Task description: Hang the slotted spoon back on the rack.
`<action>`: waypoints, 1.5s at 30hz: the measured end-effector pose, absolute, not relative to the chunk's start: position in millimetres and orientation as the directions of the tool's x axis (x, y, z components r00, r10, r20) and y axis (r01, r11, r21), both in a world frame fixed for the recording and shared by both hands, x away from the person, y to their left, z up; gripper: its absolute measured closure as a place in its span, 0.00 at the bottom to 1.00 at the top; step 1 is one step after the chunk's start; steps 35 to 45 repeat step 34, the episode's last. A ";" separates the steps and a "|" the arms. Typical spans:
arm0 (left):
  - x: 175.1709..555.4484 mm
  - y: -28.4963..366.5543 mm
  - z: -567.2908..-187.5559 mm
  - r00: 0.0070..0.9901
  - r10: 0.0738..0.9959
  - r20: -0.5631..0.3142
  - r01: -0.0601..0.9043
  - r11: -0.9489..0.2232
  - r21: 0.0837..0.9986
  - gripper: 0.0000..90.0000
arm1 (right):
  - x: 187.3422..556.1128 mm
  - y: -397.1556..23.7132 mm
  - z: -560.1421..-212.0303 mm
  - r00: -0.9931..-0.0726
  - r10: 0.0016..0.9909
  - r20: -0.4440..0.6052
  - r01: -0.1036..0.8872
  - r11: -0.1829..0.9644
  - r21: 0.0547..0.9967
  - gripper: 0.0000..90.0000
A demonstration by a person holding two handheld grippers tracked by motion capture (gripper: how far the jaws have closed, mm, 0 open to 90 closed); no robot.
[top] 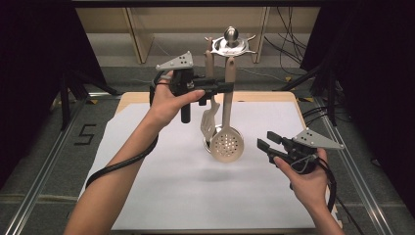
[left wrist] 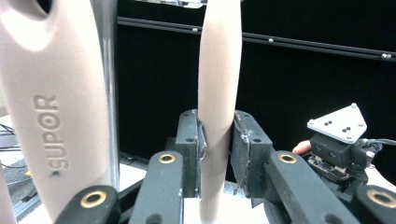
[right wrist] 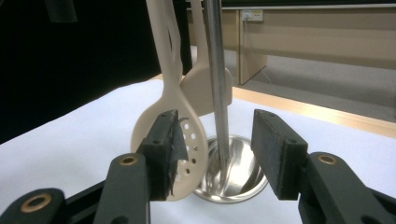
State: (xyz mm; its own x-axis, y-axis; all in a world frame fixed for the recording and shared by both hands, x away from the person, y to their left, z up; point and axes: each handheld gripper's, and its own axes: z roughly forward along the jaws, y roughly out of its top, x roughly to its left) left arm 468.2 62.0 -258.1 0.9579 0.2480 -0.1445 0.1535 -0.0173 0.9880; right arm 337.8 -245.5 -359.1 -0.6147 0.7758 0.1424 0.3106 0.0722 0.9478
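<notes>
A metal utensil stand (top: 231,44) rises from the middle of the table on a round base (right wrist: 238,182). From its top hang a beige perforated skimmer (top: 226,142) and a beige spatula (top: 209,120). My left gripper (top: 226,88) is raised beside the stand and shut on the skimmer's handle (left wrist: 219,70), its pads pressing on both sides. The spatula's handle (left wrist: 51,93) hangs close by, in front of the pole (left wrist: 108,70). My right gripper (top: 266,139) sits low at the right, open, facing the skimmer's bowl (right wrist: 159,116) and the pole (right wrist: 215,70), with nothing between its pads.
A white sheet (top: 186,191) covers the wooden tabletop (top: 274,97). Metal rails (top: 44,166) run along both sides of the table, and dark curtains stand left and right. Cables lie on the floor behind.
</notes>
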 end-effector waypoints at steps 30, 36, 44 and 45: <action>373.6 230.5 -449.5 0.605 0.796 0.013 0.272 -0.221 0.937 0.39 | 342.3 -294.4 -412.1 -0.490 0.859 0.148 0.443 0.100 0.891 0.53; 375.4 233.3 -455.6 0.588 0.809 -0.001 0.293 -0.211 0.932 0.36 | 344.5 -293.2 -421.2 -0.496 0.856 0.146 0.454 0.112 0.884 0.52; 375.4 233.3 -455.6 0.588 0.809 -0.001 0.293 -0.211 0.932 0.36 | 344.5 -293.2 -421.2 -0.496 0.856 0.146 0.454 0.112 0.884 0.52; 375.4 233.3 -455.6 0.588 0.809 -0.001 0.293 -0.211 0.932 0.36 | 344.5 -293.2 -421.2 -0.496 0.856 0.146 0.454 0.112 0.884 0.52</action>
